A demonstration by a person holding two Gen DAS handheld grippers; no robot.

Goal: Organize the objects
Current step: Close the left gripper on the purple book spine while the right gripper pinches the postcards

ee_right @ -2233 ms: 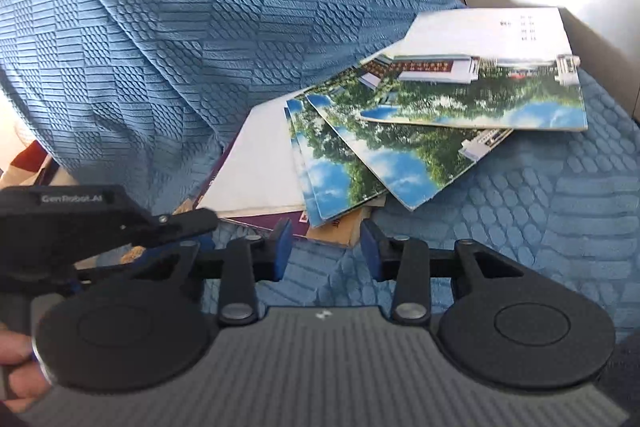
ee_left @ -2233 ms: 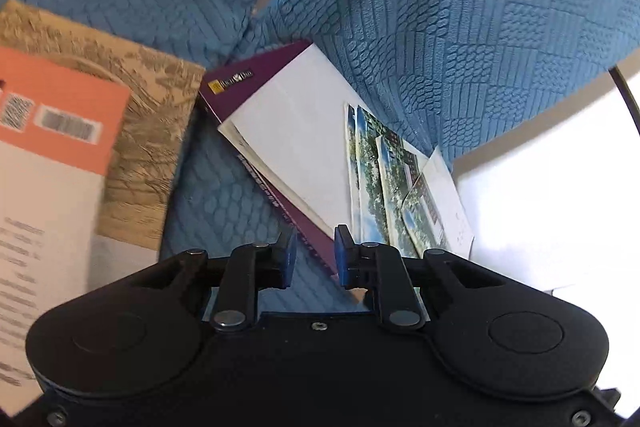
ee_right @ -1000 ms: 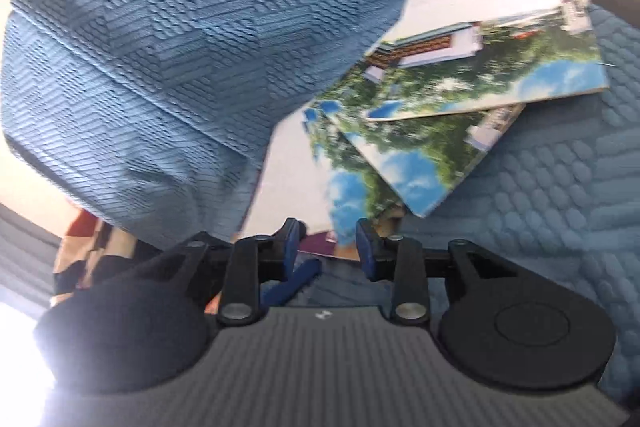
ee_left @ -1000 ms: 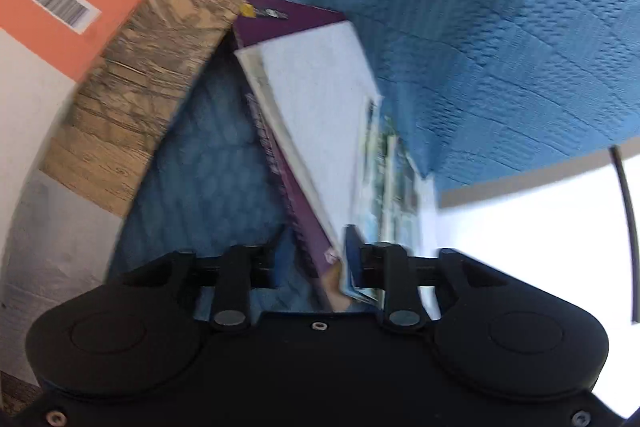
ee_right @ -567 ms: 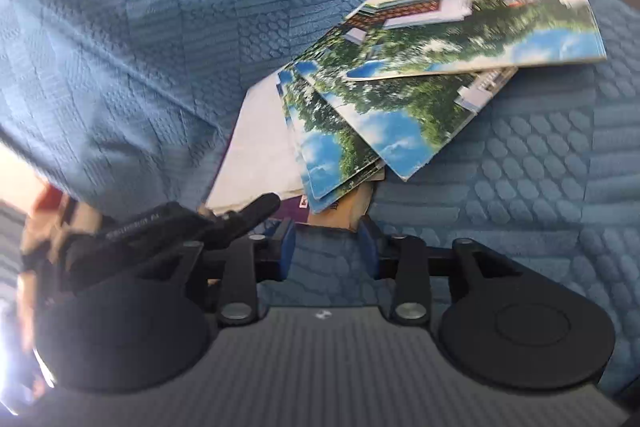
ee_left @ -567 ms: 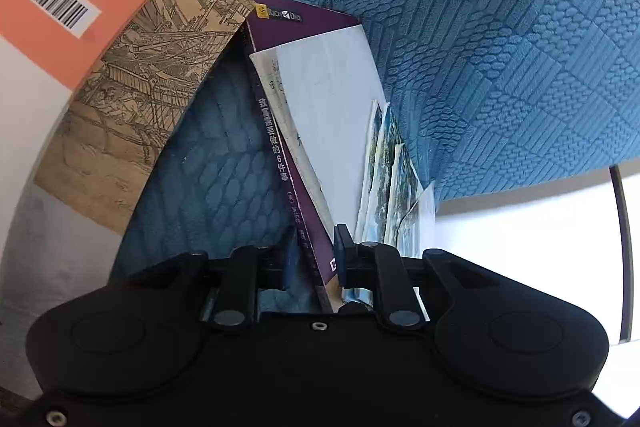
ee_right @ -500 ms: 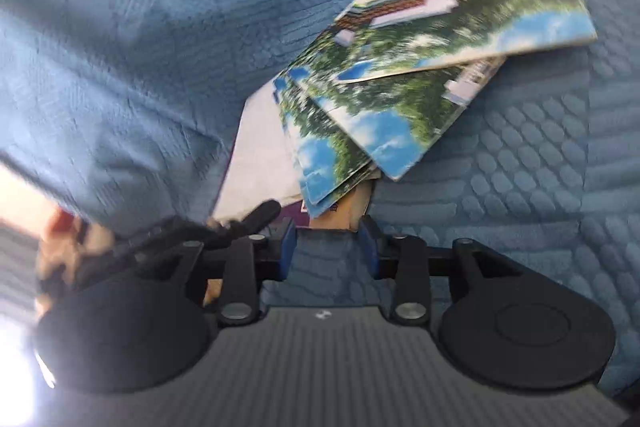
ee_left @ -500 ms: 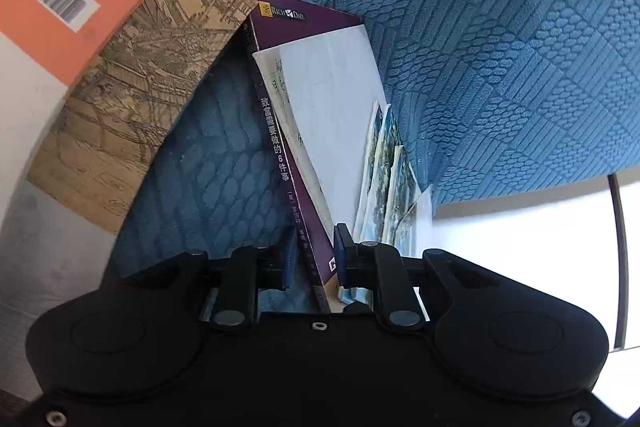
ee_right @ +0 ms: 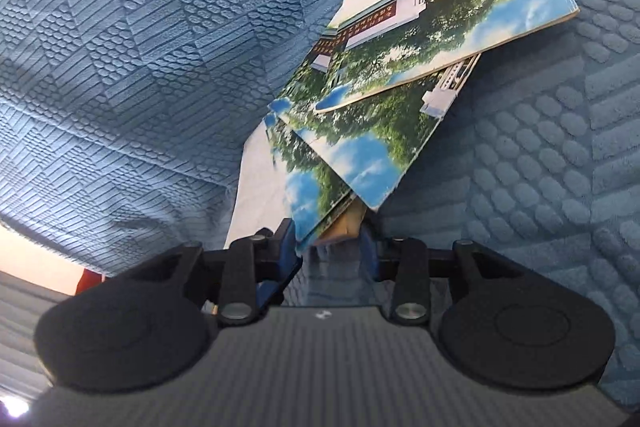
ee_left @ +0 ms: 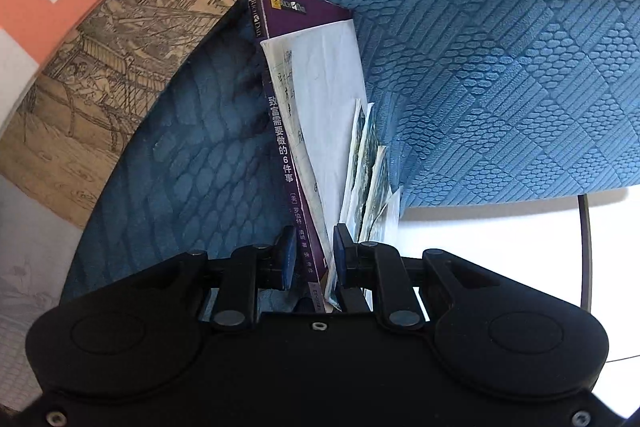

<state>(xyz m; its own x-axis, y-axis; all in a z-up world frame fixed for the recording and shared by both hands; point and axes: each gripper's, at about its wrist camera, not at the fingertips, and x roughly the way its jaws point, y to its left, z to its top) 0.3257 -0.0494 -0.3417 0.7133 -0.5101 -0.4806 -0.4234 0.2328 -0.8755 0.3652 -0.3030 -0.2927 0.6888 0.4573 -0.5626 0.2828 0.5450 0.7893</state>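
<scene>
Between my left claw's (ee_left: 314, 253) pads sits the purple book (ee_left: 298, 163), clenched; loose brochures (ee_right: 360, 131) could slide off. Right claw (ee_right: 330, 245) gapes, gripping nothing.

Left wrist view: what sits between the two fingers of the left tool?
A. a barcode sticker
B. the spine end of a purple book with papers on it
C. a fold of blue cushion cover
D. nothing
B: the left tool clamps the purple book at its spine end, with white papers stacked against it.

Home: blue-covered sofa (ee_left: 500, 87), books (ee_left: 280, 115).
</scene>
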